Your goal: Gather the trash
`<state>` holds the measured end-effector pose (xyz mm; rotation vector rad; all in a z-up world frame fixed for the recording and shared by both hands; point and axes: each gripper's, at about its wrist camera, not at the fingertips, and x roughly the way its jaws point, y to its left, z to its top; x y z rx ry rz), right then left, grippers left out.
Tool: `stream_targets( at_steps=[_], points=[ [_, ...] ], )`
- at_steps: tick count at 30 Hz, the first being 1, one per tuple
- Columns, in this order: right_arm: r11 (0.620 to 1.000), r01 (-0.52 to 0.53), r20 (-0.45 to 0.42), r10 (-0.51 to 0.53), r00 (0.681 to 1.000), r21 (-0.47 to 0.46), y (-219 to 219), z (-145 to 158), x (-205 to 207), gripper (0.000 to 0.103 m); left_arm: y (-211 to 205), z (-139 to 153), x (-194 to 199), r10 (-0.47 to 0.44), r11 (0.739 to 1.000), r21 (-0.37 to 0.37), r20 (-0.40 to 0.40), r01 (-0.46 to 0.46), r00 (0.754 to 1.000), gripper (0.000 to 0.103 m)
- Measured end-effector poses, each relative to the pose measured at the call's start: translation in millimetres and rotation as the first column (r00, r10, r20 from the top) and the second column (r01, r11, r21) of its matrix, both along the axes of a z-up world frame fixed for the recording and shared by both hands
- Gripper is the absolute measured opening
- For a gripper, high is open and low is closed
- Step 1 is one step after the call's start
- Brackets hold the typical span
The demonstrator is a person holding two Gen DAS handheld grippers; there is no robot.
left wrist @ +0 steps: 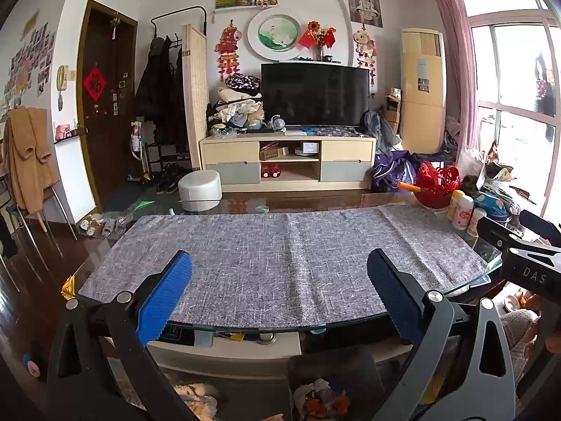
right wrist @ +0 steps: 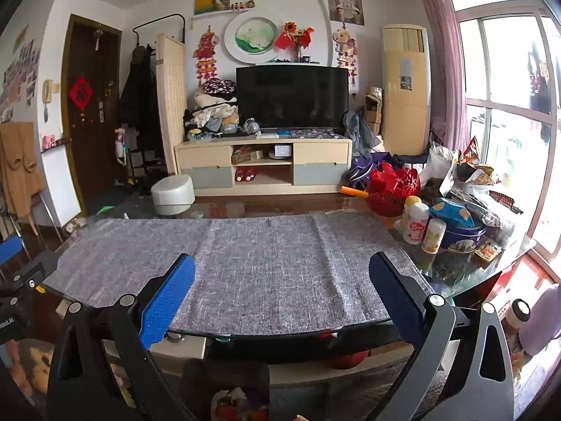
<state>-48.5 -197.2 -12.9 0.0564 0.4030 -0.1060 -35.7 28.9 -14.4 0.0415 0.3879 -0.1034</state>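
Note:
My left gripper (left wrist: 278,263) is open and empty, held above the near edge of a glass table covered by a grey woven mat (left wrist: 266,245). My right gripper (right wrist: 282,266) is open and empty over the same mat (right wrist: 252,256). A dark trash bin (left wrist: 333,382) with crumpled trash inside stands on the floor below the table's near edge; it also shows in the right wrist view (right wrist: 228,389). The right gripper's body shows at the right edge of the left wrist view (left wrist: 526,266).
Bottles (right wrist: 417,222), a blue tin (right wrist: 463,233), a red basket (right wrist: 392,189) and snack bags (right wrist: 470,175) crowd the table's right end. A white stool (left wrist: 200,189) and a TV cabinet (left wrist: 287,161) stand beyond the table.

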Motion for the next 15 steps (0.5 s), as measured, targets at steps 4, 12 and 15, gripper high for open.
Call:
stream_targets(
  at_steps=[4,12,15],
  points=[
    [1.0,0.001,0.001,-0.001,1.0,0.001,4.9,0.2,-1.7,0.1,1.3,0.5,-0.1,0.001,1.0,0.0,0.003,-0.001,1.0,0.095],
    [1.0,0.01,0.013,-0.01,1.0,0.005,7.2,3.2,-4.8,0.1,2.2,4.1,-1.1,0.003,1.0,-0.001,0.012,-0.003,1.0,0.095],
    [1.0,0.01,0.011,-0.01,1.0,0.005,8.1,3.1,-4.9,0.1,1.6,4.9,-0.7,0.003,1.0,-0.001,0.011,-0.003,1.0,0.095]
  ],
)
